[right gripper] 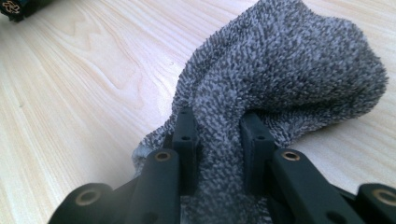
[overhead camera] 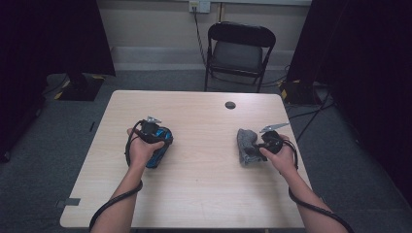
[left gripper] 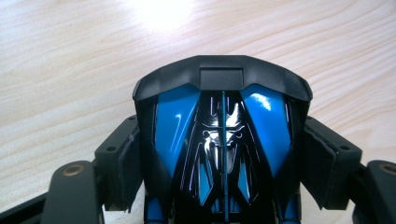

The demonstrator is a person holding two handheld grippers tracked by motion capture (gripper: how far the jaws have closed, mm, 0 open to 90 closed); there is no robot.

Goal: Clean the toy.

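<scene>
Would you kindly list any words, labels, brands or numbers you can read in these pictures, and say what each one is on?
None can be read.
The blue and black object in the left gripper carries glossy line graphics, no letters.
The grey cloth in the right gripper is unmarked.

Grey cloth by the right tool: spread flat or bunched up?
Bunched up. The grey cloth rises in a rumpled heap off the table, a fold pinched in the right tool.
</scene>
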